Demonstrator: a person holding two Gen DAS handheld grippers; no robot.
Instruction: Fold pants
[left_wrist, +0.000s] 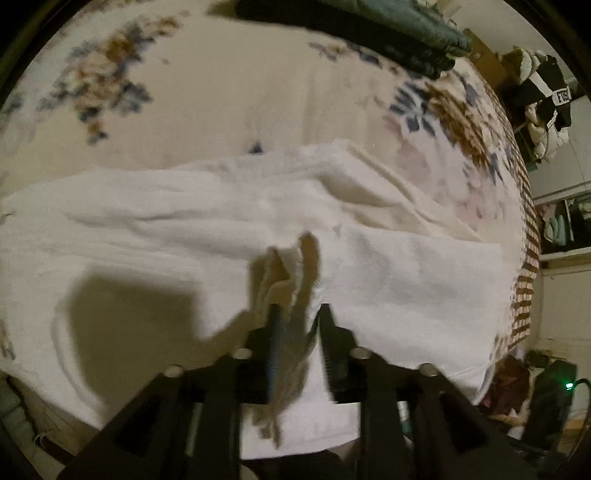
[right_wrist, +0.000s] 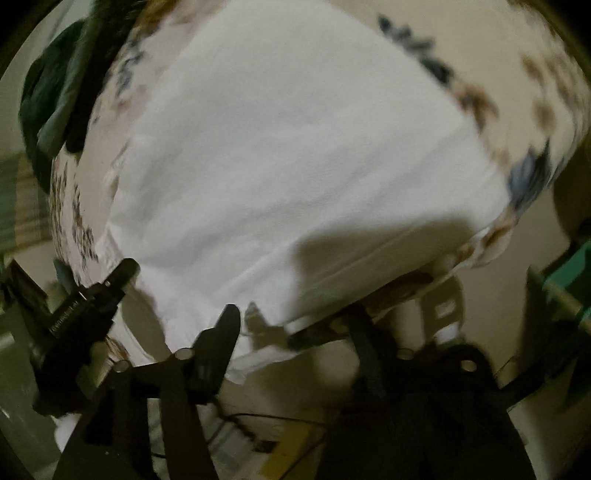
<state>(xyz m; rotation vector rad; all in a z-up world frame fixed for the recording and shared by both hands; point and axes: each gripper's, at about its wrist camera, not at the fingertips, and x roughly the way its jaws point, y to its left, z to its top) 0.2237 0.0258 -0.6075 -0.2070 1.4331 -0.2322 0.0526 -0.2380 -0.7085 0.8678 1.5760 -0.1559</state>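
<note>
Floral bedspread (left_wrist: 229, 96) covers the bed; white pants (left_wrist: 166, 229) lie flat across it, mid-frame in both views. Left wrist view alone: dark folded clothes (left_wrist: 369, 26) upper centre, hanging garments (left_wrist: 546, 103) upper right. My left gripper (left_wrist: 295, 317), jaws narrowly parted, pinches a raised fold of the pants. My right gripper (right_wrist: 295, 325), blurred, jaws spread wide, grasps nothing at the pants' lower edge.

Right view blurred (motion) — pants (right_wrist: 295, 155) edges smeared.
</note>
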